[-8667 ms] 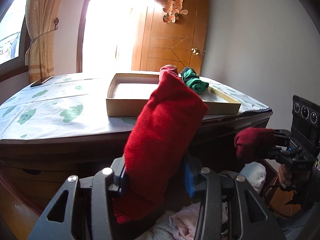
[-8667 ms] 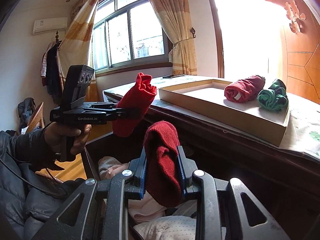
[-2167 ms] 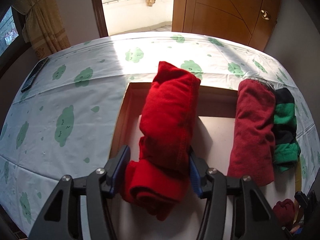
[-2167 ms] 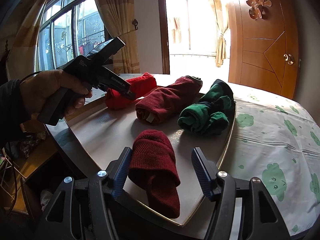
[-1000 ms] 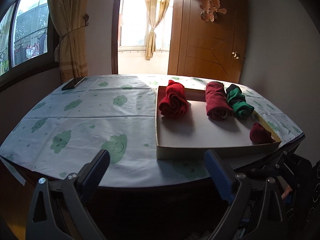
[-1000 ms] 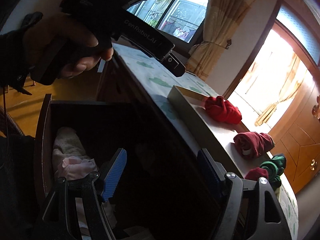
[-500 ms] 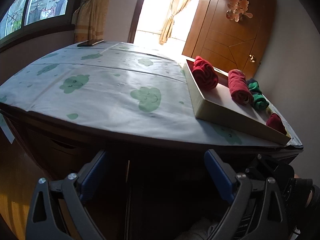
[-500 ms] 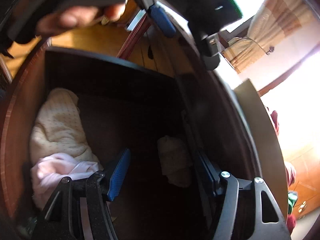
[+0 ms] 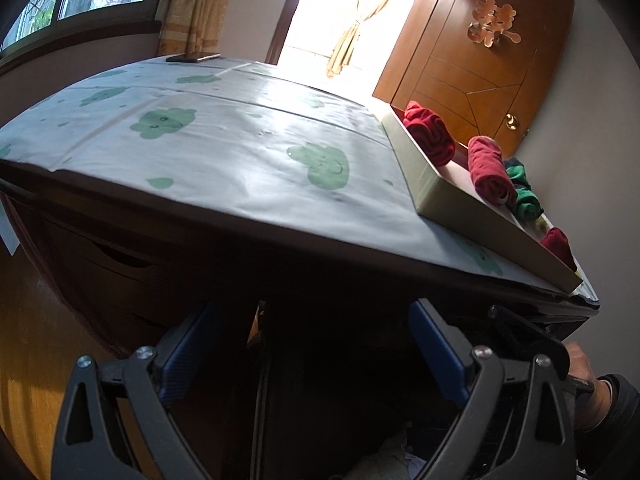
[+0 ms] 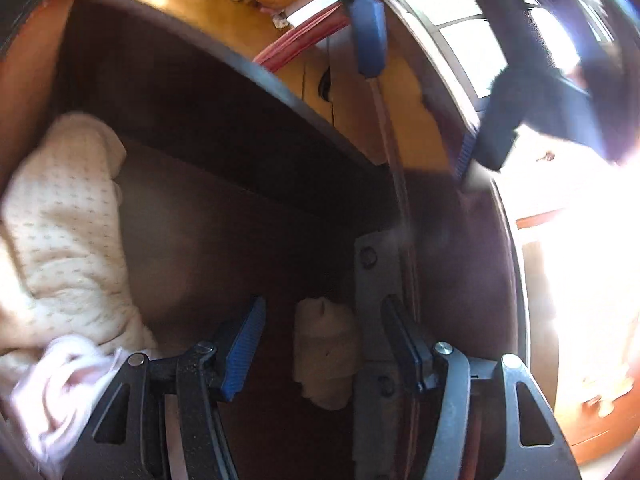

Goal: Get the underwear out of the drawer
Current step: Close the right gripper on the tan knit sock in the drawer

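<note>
Counter [image 9: 224, 148] wears cloud-print cloth; gold emblem on far door [image 9: 495, 27], unreadable. Both my grippers, left [image 9: 312, 344] and right [image 10: 322, 344], gape empty; right straddles cream roll [image 10: 322, 356] in drawer [image 10: 224, 216].

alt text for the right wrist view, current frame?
The open right gripper points down into a dark wooden drawer, its fingers either side of a small rolled beige garment. Cream dotted cloth and pink cloth lie at left.

Your left hand-held gripper [image 9: 310, 354] hangs wide open and empty below the table [image 9: 224, 152] edge. Up top, the shallow cardboard tray [image 9: 472, 220] holds four rolled-up garments.
</note>
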Tool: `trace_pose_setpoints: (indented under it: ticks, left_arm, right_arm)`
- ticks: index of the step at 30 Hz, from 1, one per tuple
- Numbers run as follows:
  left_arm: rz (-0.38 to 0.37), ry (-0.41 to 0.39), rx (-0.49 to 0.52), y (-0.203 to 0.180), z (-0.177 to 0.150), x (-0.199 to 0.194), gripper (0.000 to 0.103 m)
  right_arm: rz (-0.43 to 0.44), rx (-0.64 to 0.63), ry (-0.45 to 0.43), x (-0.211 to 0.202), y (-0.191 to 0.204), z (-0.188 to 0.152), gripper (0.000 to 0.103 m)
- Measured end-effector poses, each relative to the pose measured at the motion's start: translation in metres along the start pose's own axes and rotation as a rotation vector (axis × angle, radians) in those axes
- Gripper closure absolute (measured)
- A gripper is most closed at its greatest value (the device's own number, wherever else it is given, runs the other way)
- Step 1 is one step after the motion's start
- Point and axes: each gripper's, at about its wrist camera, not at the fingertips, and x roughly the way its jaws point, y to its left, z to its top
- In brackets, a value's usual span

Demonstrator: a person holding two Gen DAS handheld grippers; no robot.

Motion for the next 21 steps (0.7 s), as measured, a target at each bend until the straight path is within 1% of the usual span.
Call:
trace_pose_setpoints:
  ticks: [2,4,7,11,13,17,18,19,21]
  left_arm:
    - [-0.003,0.002,-0.003,0.001,0.000,0.000,0.006]
    - [-0.005,0.002,-0.010,0.002,0.000,0.000,0.006]
    - [-0.010,0.004,-0.020,0.004,0.001,0.001,0.006]
    - [-0.023,-0.007,-0.036,0.007,0.000,-0.002,0.006]
    - [-0.031,-0.007,-0.048,0.009,0.000,-0.002,0.006]
    - [-0.038,-0.005,-0.058,0.011,0.000,-0.002,0.006]
    - [-0.041,-0.005,-0.056,0.010,0.000,-0.003,0.006]
    - [-0.041,-0.003,-0.054,0.010,0.000,-0.002,0.006]
    - [-0.042,-0.003,-0.053,0.009,-0.001,-0.002,0.006]
  right_arm:
    - [-0.035,-0.050,0.019,0.005,0.008,0.002,0.041]
    - [-0.048,-0.099,0.032,0.009,0.014,0.002,0.041]
    - [-0.074,-0.219,0.053,0.016,0.025,0.001,0.042]
    - [-0.064,-0.360,0.087,0.026,0.039,-0.004,0.042]
    - [-0.049,-0.405,0.111,0.032,0.044,-0.006,0.042]
    - [-0.063,-0.478,0.137,0.034,0.049,-0.009,0.042]
    - [-0.062,-0.488,0.143,0.035,0.050,-0.010,0.045]
    - [-0.047,-0.488,0.157,0.036,0.050,-0.011,0.061]
    - [-0.011,-0.490,0.214,0.046,0.053,-0.019,0.085]
